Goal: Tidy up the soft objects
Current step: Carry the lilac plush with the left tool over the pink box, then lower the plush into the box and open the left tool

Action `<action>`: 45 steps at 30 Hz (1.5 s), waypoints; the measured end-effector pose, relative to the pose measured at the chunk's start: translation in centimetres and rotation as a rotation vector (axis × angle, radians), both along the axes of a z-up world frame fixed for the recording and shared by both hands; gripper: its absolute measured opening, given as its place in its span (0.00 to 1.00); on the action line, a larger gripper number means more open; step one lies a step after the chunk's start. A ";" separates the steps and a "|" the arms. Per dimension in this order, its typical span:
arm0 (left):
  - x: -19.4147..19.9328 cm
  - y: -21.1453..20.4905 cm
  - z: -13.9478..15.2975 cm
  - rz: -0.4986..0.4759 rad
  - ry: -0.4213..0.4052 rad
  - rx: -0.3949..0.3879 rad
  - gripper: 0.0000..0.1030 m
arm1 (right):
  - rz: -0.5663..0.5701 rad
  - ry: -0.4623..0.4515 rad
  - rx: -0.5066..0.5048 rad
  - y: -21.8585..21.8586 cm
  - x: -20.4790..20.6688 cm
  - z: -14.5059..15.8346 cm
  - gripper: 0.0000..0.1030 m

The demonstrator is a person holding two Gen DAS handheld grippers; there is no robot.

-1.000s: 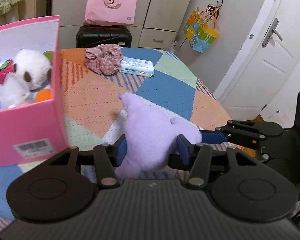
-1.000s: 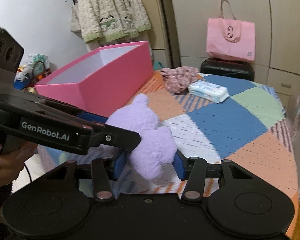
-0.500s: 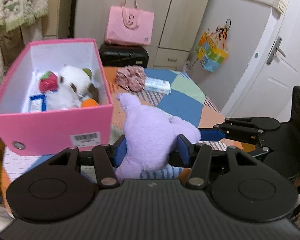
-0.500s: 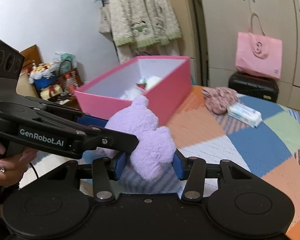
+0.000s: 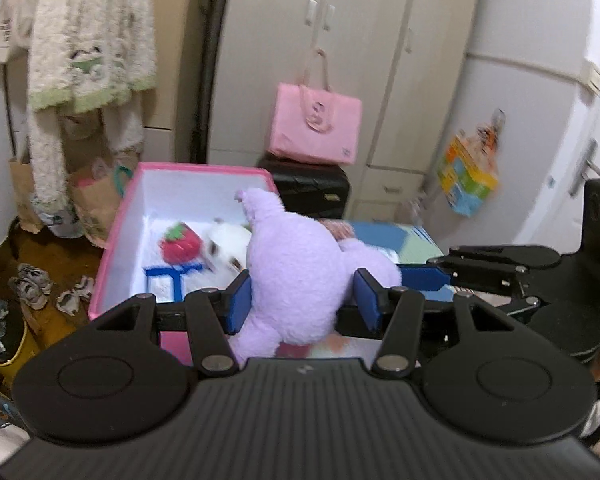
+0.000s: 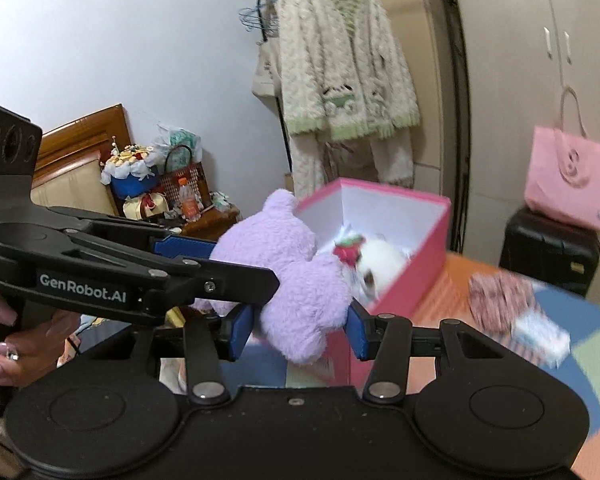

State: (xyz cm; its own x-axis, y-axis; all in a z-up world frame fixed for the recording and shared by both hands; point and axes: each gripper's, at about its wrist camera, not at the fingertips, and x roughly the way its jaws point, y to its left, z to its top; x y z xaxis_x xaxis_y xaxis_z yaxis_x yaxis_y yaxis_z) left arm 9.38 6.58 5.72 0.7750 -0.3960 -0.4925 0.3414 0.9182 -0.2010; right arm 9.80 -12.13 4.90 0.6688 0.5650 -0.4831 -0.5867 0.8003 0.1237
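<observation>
A purple plush toy [image 5: 296, 268] is held in the air by both grippers. My left gripper [image 5: 304, 300] is shut on its body. My right gripper [image 6: 300, 328] is shut on it from the other side [image 6: 292, 280]. The toy hangs at the near edge of an open pink box [image 5: 116, 236], seen also in the right wrist view [image 6: 416, 256]. Inside the box lie a white plush [image 5: 228, 240], a red strawberry plush [image 5: 180, 244] and a blue-and-white item [image 5: 168, 280].
A patterned tablecloth [image 6: 580, 364] covers the table under the box, with a pink scrunchie-like cloth [image 6: 496, 296] and a wipes pack [image 6: 540, 336] on it. A black suitcase [image 5: 308, 192] carries a pink bag [image 5: 316, 124]. A fuzzy cardigan [image 6: 340, 80] hangs behind.
Both grippers have lifted the purple plush up off the table and carried it left toward the pink box, so that I look down into the box.
</observation>
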 end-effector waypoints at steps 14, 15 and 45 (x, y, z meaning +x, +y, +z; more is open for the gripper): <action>8.6 4.0 -1.4 0.106 0.071 -0.029 0.50 | 0.071 0.063 -0.036 5.2 9.7 0.8 0.52; 9.1 4.1 -1.8 0.108 0.081 -0.028 0.50 | 0.074 0.073 -0.045 5.4 10.2 0.6 0.52; 12.7 5.7 -5.6 0.184 0.115 0.102 0.59 | 0.097 0.195 -0.265 9.2 16.7 -5.5 0.59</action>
